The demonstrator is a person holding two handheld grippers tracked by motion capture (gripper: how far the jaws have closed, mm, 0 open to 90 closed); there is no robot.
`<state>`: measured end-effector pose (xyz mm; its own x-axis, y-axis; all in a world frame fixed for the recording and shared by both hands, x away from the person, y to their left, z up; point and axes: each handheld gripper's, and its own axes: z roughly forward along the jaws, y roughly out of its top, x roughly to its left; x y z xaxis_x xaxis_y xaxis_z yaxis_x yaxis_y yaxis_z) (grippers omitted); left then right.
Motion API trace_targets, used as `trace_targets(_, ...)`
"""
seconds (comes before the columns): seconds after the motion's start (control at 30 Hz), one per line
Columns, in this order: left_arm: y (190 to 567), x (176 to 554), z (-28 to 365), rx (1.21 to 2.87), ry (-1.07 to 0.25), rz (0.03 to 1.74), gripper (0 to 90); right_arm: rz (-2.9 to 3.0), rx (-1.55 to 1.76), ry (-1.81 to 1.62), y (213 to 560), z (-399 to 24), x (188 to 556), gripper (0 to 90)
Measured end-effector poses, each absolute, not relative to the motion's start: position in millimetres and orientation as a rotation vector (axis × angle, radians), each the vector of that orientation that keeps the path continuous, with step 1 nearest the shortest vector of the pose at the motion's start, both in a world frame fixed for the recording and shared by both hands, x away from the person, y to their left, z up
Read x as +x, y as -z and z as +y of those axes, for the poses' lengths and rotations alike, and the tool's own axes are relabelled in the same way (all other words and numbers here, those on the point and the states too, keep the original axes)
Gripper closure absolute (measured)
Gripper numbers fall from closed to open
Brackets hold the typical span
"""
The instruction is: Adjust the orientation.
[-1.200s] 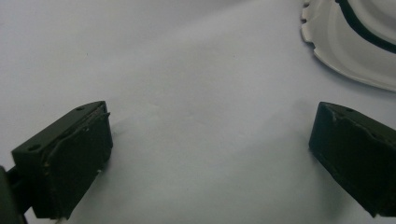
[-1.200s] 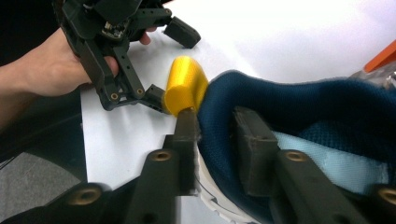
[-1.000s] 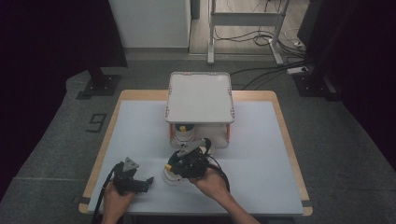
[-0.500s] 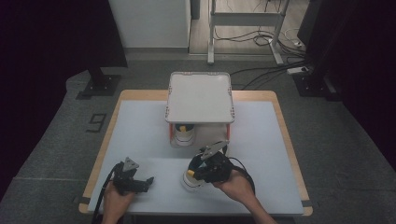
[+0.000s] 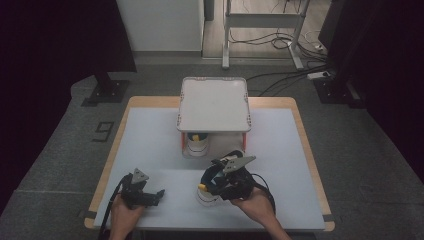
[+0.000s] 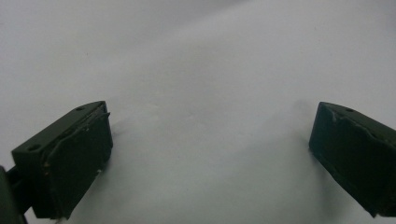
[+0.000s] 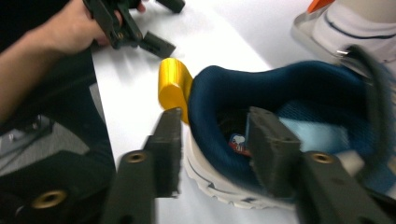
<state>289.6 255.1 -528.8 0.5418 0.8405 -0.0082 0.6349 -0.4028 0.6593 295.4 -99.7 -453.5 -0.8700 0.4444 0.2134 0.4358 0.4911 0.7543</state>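
White table (image 5: 280, 150) on grey carpet, dark room. Second shoe (image 5: 196, 142) under white rack (image 5: 214, 102). Right gripper (image 7: 212, 140) just opening, straddling shoe (image 7: 280, 107) heel; left gripper (image 6: 210, 149) open, empty.

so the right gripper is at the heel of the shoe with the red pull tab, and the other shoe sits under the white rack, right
Not quite: the pull tab is yellow, not red, as the right gripper view shows. The rest stands: the right gripper, its jaws having just been opening, straddles the heel of the shoe, and the other shoe sits under the white rack.
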Motion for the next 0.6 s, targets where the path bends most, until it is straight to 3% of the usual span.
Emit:
trace_targets(0.27,528.8,289.5,255.1,2.169,-0.437,1.185,0.0,2.701,0.798,-1.354,458.4,-77.9,293.7,45.1)
trace_targets(0.3,528.8,289.5,255.1,2.169,-0.437,1.185,0.0,2.713,0.797,-1.338,460.9,-73.0,295.2,46.6)
trace_targets(0.4,528.8,289.5,255.1,2.169,-0.437,1.185,0.0,2.699,0.803,-1.271,463.5,-67.4,295.2,65.8)
trace_targets(0.6,528.8,289.6,255.2,2.170,-0.437,1.184,0.0,2.732,0.786,-1.242,450.1,-88.8,289.2,70.1)
